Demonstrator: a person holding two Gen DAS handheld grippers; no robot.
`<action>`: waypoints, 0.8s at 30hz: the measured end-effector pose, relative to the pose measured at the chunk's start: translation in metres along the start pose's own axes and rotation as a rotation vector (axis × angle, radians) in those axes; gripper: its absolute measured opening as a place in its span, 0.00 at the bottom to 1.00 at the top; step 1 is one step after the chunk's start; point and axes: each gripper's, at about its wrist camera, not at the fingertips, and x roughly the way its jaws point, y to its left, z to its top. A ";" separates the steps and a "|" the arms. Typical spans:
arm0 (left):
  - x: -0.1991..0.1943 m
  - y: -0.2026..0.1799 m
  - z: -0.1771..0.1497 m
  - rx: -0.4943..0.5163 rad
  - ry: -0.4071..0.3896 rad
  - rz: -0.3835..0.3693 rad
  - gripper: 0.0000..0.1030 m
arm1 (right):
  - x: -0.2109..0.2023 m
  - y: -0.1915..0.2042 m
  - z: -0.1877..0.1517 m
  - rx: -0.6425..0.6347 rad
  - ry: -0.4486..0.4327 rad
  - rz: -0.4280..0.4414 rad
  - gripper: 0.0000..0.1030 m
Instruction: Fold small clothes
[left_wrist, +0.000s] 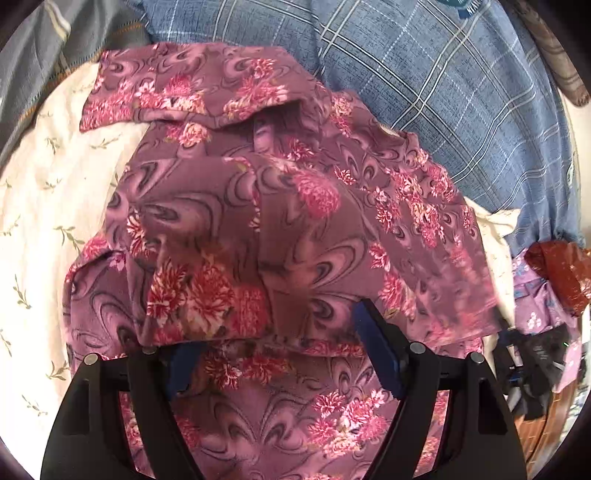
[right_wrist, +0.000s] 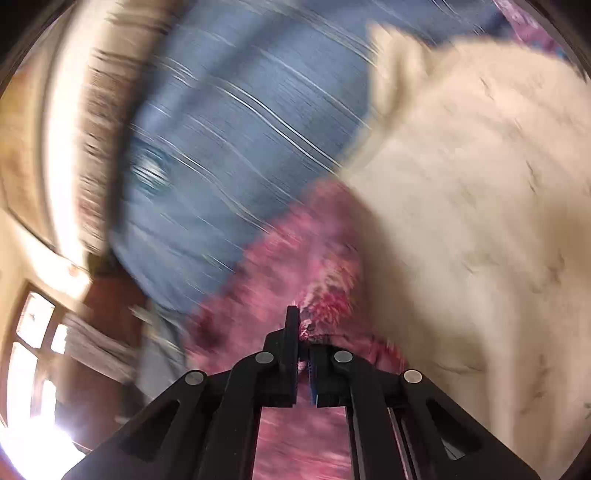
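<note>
Right gripper (right_wrist: 301, 332) pinching floral garment (right_wrist: 325, 295) edge; left gripper (left_wrist: 280, 332) spread wide over garment on cream sheet (left_wrist: 48, 184)

Cream leaf-print sheet (left_wrist: 44, 192) beneath the purple floral garment (left_wrist: 229, 206), blue plaid pillow (left_wrist: 443, 110) beside it

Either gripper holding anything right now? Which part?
Right gripper is shut on an edge fold of the floral garment. Left gripper stands open over it, holding nothing.
</note>
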 end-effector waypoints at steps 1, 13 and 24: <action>0.000 0.000 -0.001 0.008 0.001 0.004 0.76 | 0.006 -0.008 0.000 0.036 0.034 -0.022 0.03; -0.070 0.007 -0.011 0.023 -0.078 -0.213 0.76 | -0.042 0.036 0.010 -0.057 -0.086 0.138 0.25; -0.012 0.021 -0.003 -0.009 -0.032 -0.142 0.76 | 0.034 0.009 -0.005 -0.119 0.059 -0.100 0.01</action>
